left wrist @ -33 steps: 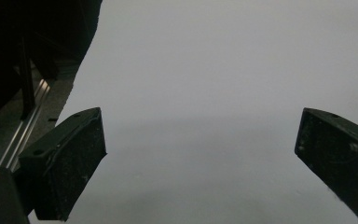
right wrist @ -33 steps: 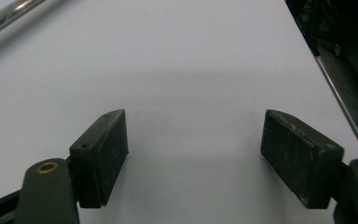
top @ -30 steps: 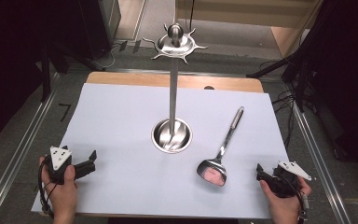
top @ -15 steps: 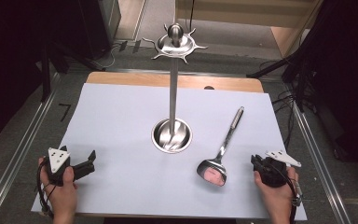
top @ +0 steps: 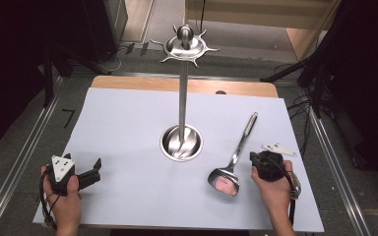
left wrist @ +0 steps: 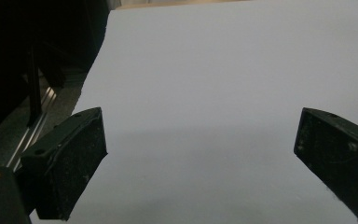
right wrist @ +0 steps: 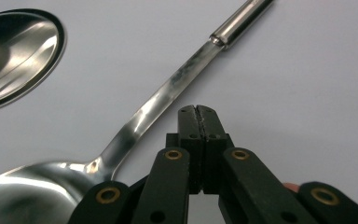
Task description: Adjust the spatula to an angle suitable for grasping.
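Note:
A long steel ladle (top: 236,152) lies on the white sheet (top: 128,123), bowl toward the person, handle pointing away to the right of the stand. My right gripper (top: 256,158) hovers just right of the ladle's bowl. In the right gripper view its jaws (right wrist: 197,112) have just been closing and now meet, with nothing between them, beside the ladle's neck (right wrist: 168,93). My left gripper (top: 94,169) rests at the sheet's near left corner. Its jaws (left wrist: 200,149) stand wide open over bare sheet.
A tall steel stand (top: 182,83) with a hooked crown rises from a round dished base (top: 181,142) at the sheet's middle; the base (right wrist: 14,51) lies left of the ladle. Metal rails and dark floor flank the table (top: 226,87).
My right hand has moved left and away from the person, up to the ladle's bowl, and its jaws have gone from open to shut. The left hand has stayed put.

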{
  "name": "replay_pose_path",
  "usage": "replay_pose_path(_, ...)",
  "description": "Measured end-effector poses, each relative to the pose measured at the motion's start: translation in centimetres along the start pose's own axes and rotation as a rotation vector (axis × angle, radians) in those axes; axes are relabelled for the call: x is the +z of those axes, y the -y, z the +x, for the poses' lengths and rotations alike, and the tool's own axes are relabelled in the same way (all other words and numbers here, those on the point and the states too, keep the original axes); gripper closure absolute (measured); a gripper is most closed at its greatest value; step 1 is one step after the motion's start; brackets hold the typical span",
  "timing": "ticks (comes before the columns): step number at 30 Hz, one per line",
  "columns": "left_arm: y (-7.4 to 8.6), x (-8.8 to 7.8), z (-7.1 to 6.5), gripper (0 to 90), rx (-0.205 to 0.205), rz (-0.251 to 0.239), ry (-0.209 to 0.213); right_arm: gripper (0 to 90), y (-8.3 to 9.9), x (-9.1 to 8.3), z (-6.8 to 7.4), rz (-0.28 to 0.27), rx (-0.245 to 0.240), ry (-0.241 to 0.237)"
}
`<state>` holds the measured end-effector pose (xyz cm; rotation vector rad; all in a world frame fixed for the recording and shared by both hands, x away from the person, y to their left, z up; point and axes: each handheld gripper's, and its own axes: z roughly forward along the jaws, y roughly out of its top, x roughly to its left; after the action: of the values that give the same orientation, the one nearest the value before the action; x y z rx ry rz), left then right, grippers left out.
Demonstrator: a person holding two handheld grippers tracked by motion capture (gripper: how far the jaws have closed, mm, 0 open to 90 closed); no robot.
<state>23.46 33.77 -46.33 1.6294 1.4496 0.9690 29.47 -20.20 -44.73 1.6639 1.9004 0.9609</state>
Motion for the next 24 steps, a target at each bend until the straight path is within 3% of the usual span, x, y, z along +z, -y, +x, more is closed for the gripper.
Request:
replay_pose_path(11,0.0,0.1,0.0,3.0,0.003,0.008,-0.002,90.0,-3.6,3.7,-1.3,0.029,0.025,0.056)
replay_pose_path(16,0.0,0.1,0.0,3.0,0.001,0.007,-0.001,90.0,-5.1,5.4,-2.6,0.066,0.068,0.090)
replay_pose_path(17,0.0,0.2,0.0,3.0,0.002,0.009,-0.003,90.0,-5.7,5.8,-3.1,0.087,0.103,0.080)
replay_pose_path(20,-0.1,0.2,0.0,3.0,0.008,0.017,-0.003,90.0,-6.2,6.2,-3.4,0.096,0.111,0.097)
replay_pose_path(24,-0.1,0.3,-0.1,3.0,0.011,0.021,-0.002,90.0,-7.9,6.9,-4.2,0.126,0.164,0.096)
